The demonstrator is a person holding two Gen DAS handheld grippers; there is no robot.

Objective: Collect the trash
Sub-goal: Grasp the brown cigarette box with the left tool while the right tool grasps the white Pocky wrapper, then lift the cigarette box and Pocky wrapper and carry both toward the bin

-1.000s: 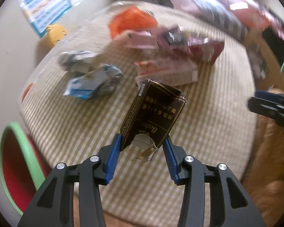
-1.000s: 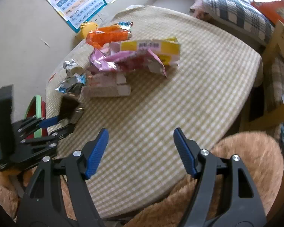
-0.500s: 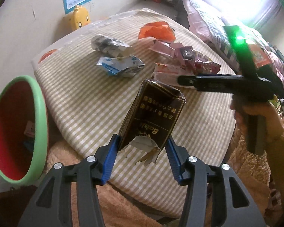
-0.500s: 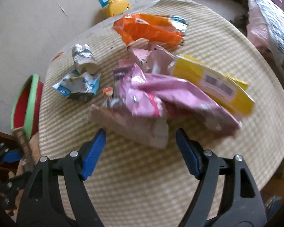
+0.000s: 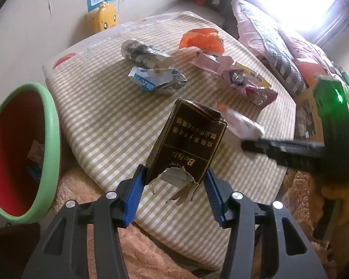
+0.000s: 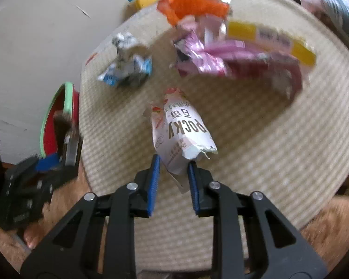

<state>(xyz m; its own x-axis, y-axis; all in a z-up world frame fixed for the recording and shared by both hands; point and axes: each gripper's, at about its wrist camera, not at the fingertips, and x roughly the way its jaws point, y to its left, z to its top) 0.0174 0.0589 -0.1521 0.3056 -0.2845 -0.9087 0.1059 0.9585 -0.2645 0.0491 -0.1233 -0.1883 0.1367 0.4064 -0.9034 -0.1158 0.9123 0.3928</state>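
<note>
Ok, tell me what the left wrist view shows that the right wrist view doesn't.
Only the left wrist view: the inside of the bin with scraps in it, the bed, and the gold print on the dark box in the left gripper.

Only the right wrist view: the Pocky box between the pads of the right gripper, whose jaws have just been closing, its print readable.

Both: checked table, orange wrapper, blue wrapper, pink wrappers, bin rim.

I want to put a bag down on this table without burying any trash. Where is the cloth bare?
Bare cloth runs along the near table edge, between the bin and the blue-white wrapper, and along the near right side below the pink wrappers. The far middle is crowded: orange bag, silver wrapper, pink wrappers.
</note>
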